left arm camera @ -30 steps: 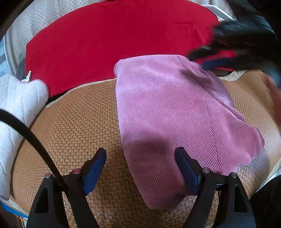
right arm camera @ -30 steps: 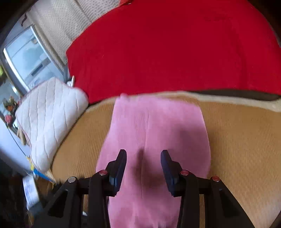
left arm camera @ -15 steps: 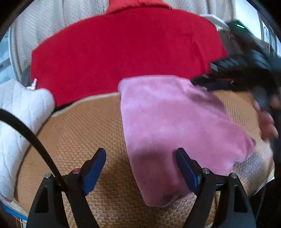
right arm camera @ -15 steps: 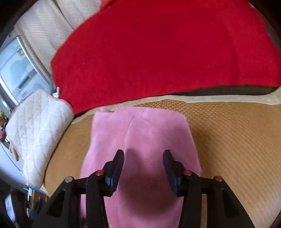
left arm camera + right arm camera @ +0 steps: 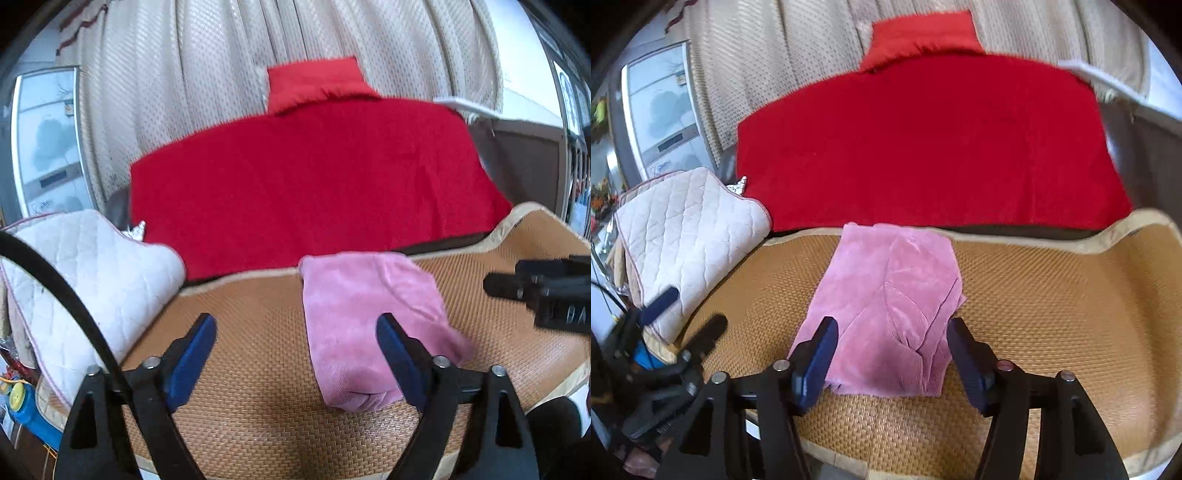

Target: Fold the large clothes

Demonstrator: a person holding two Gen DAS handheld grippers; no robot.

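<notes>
The left gripper [image 5: 295, 354] stands wide apart, its blue pads [image 5: 192, 356] holding nothing, and it hangs over the near part of the mat [image 5: 243, 332]. Its right finger crosses in front of the near edge of the garment [image 5: 373, 317]; whether it touches the cloth cannot be told. The right gripper [image 5: 890, 354] is also parted, a little narrower, and empty, poised above the near end of the garment [image 5: 890, 295], which shows between its two pads [image 5: 818, 360]. In the left view the right gripper's black body [image 5: 546, 291] juts in from the right edge, above the mat and apart from the cloth.

The garment is pink corduroy, folded into a compact oblong lying flat on the woven tan mat, its long side running away from the cameras. Its far end reaches the mat's pale border [image 5: 1015, 242]. A few creases and an overlapping flap show near its right side.

Beyond the mat lies a red blanket [image 5: 923, 147], with a red pillow [image 5: 923, 37] behind it against a beige curtain [image 5: 221, 66]. A white quilted cushion [image 5: 687, 229] sits at the mat's left edge.
</notes>
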